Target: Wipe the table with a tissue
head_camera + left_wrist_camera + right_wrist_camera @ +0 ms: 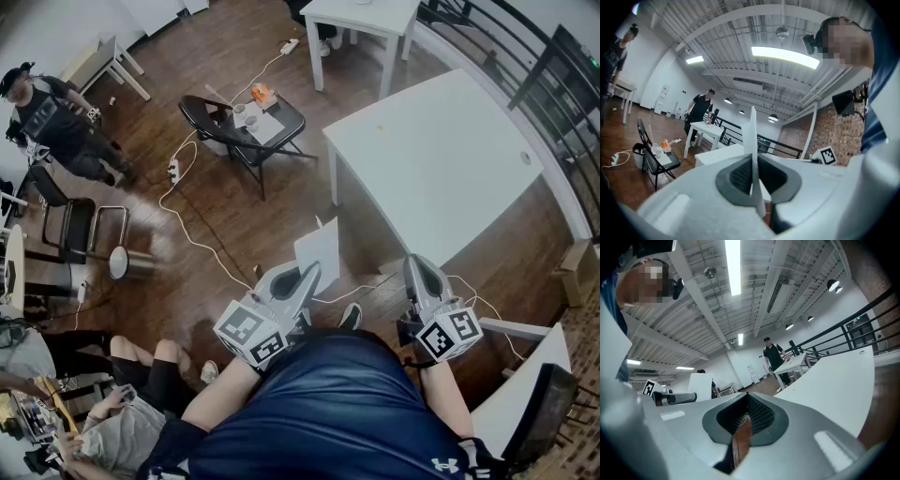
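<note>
Tissue (pixel 320 251) pinched upright by left gripper (pixel 308 274) fingers (pixel 740 176); right gripper (pixel 418 264) fingers pressed together, empty. Wiping not begun. Next move likely: reach white worktop (pixel 441 150) near edge, press flat.

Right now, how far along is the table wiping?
Done: the tissue is picked up and clamped upright in the left gripper. In hand: it is held in the air on the near side of the white table, not touching it. Left: lay it on the tabletop and wipe; no wiping is visible yet. The right gripper holds nothing.
</note>
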The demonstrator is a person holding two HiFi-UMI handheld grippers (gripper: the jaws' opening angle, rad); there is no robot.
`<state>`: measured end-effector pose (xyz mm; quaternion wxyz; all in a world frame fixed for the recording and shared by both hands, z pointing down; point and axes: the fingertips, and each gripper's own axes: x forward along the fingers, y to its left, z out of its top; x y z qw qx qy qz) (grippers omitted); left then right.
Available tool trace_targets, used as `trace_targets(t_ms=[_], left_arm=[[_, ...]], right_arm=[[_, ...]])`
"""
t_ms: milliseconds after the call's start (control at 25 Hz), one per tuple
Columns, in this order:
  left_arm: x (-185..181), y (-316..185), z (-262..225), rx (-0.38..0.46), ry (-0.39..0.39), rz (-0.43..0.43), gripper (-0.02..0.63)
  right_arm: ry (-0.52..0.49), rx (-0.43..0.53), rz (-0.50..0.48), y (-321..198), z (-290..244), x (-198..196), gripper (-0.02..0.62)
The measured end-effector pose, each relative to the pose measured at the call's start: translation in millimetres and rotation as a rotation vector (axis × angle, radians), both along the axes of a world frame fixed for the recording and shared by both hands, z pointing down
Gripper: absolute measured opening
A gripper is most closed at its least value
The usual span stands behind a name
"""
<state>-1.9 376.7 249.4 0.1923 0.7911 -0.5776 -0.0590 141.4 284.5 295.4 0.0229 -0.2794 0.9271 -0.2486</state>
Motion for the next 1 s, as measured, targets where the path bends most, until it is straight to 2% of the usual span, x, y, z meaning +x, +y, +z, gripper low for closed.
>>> trace_targets(t_ms=[200,480,760,1000], left_arm=[[23.9,-8.4,-0.9,-0.005,-0.009,-0.007,0.006],[20.0,-32.1,-2.1,-0.027,-0.011,-0.037,0.006],[3.0,-74.5,9.2,-0.029,0.000,-0.028,0.006],[-29.9,-132.4,29.4,-0.006,0.035,0.015,0.006]], right_arm=[[0.010,-0.007,0.012,-11.4,2.9,32.3,0.011],[0.026,-0.037,0.025,-42.1,8.1,39.2,0.011],[0.020,-0.026,0.072,-78.4,14.9,35.2,0.011],[0.059,-0.016,0.141,-126.4,22.4,21.2,0.011]])
